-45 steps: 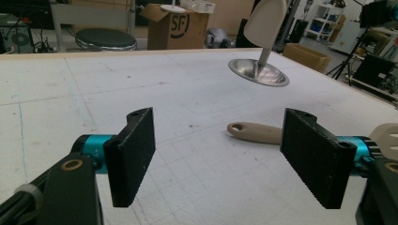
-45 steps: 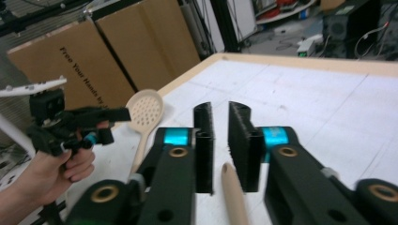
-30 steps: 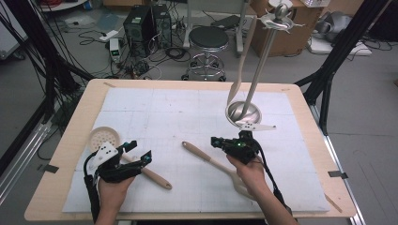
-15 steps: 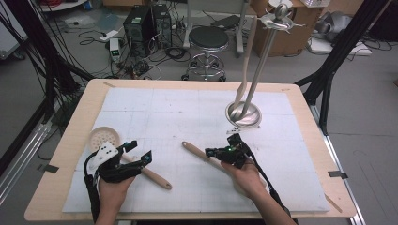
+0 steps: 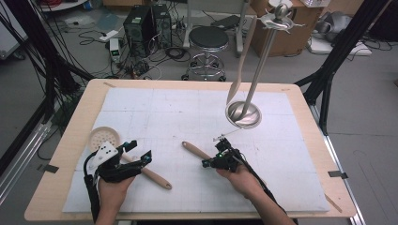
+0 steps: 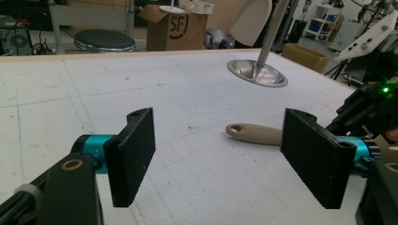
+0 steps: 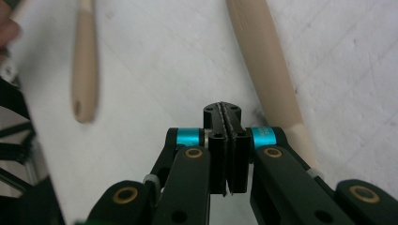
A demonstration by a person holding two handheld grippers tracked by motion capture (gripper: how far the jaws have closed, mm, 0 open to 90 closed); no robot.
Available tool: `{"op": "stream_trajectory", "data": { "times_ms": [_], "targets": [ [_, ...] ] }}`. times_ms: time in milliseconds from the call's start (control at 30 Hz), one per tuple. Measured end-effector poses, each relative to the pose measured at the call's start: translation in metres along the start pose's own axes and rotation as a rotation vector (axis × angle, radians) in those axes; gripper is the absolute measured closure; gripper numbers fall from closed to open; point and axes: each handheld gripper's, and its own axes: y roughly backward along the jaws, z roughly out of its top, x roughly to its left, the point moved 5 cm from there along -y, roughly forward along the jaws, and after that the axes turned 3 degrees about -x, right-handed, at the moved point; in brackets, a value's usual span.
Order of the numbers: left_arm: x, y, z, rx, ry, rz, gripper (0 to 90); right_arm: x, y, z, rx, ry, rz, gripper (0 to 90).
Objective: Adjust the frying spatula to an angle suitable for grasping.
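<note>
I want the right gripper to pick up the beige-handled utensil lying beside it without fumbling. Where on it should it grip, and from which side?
Probably the bare middle of the beige handle, from straight above. It lies flat on the white mat, long and narrow, so the jaws can straddle it across its width. The right gripper is shut, its tips beside the handle, so it must open first. Its far end is hidden under the hand.

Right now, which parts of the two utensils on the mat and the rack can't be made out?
- Slotted ladle, high view: the left gripper covers its neck.
- Middle utensil, high view: its head lies under the right gripper and hand; its type is unknowable.
- Same utensil, right gripper view: cut off by the top edge.
- Stand, left gripper view: its top is out of frame.
</note>
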Motion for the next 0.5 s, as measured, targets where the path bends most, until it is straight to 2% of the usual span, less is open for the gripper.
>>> {"op": "stream_trajectory", "data": {
  "times_ms": [267,333,367,400,433,500],
  "targets": [
    [0.000,0.000,0.000,0.000,0.000,0.002,27.4,-0.009,0.005,0.002,0.024,-0.032,-0.013,89.9],
    [0.000,0.000,0.000,0.001,-0.001,0.002,27.4,-0.013,0.009,0.004,0.018,-0.039,-0.043,89.9],
    [0.000,0.000,0.000,0.002,-0.001,0.002,27.4,-0.018,0.012,0.005,0.031,-0.014,-0.115,90.0],
    [0.000,0.000,0.000,0.002,-0.002,0.001,27.4,-0.021,0.012,0.005,0.041,-0.003,-0.120,90.0],
    [0.000,0.000,0.000,0.001,-0.003,0.001,27.4,-0.024,0.013,0.005,0.041,-0.038,-0.089,90.0],
    [0.000,0.000,0.000,0.001,-0.002,0.002,27.5,-0.026,0.014,0.005,0.044,-0.043,-0.076,90.0]
  ]
}}
